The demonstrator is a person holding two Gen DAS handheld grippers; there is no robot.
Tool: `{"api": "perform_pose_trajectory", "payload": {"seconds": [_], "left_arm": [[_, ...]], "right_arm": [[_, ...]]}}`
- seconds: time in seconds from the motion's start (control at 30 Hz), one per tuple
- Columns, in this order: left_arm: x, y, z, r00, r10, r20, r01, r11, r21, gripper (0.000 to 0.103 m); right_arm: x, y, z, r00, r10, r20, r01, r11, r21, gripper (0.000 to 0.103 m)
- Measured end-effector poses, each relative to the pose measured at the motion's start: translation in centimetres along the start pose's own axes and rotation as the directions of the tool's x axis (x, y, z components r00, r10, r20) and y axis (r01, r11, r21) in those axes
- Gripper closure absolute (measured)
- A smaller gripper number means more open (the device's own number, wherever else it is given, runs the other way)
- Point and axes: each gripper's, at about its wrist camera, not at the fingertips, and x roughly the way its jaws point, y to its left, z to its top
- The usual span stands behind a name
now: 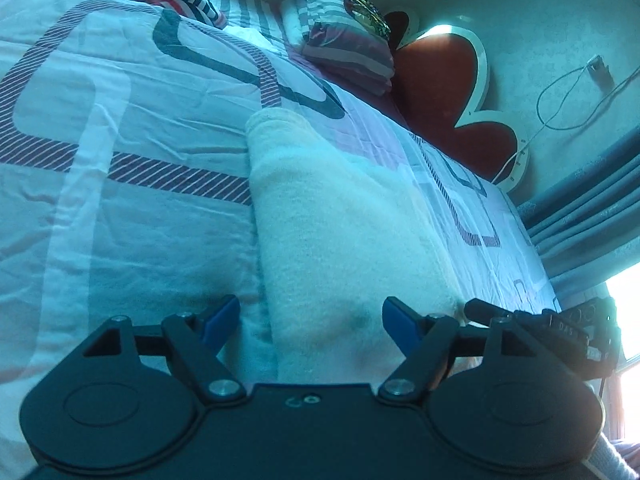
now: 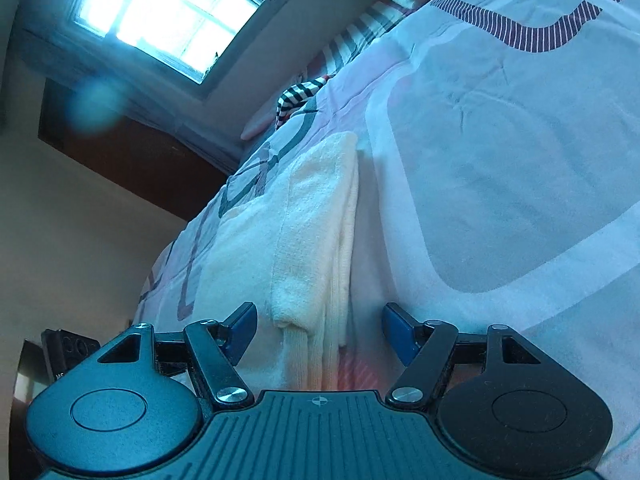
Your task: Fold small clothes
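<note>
Bedspread [image 1: 120, 208] w/ cream folded cloth [image 1: 340, 220] on it, window [image 2: 168, 12] behind; left tongs [image 1: 311, 322] & right tongs [image 2: 320, 326] both apart.

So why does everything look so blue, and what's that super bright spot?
Both views carry a blue tint. In the right wrist view, the window glares white, with a blurry flare blob beneath it. In the left wrist view, daylight burns out the right edge, and the fisheye lens curves the bed and cream towel.

Both wrist cameras sit low over the bedspread [image 1: 120, 208] (views tilted), close to the shared cream towel [image 1: 340, 220].
</note>
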Motion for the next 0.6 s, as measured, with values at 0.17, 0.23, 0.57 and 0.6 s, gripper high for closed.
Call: {"api": "perform_pose_trajectory", "payload": {"seconds": [0.17,0.23,0.57,0.6], "left_arm": [[1.1,-0.4,0.4,1.000,-0.017,-0.017,0.017,1.000,-0.002,0.032],[1.6,-0.6,0.5,0.999,-0.032,-0.024,0.032,0.999,-0.004,0.033],[2.0,-1.5,0.7,0.999,0.016,-0.032,-0.015,0.999,0.031,0.038],[2.2,-1.9,0.8,0.999,0.027,-0.031,-0.026,0.999,0.040,0.038]], "right_arm": [[1.3,0.5,0.5,0.999,0.028,-0.042,-0.029,0.999,-0.021,0.038],[2.2,0.8,0.3,0.998,0.041,-0.052,-0.042,0.999,-0.018,0.041],[3.2,1.4,0.7,0.998,-0.007,-0.064,0.003,0.997,-0.074,0.054],[3.4,1.9,0.6,0.998,-0.024,-0.063,0.018,0.995,-0.095,0.054]]}}
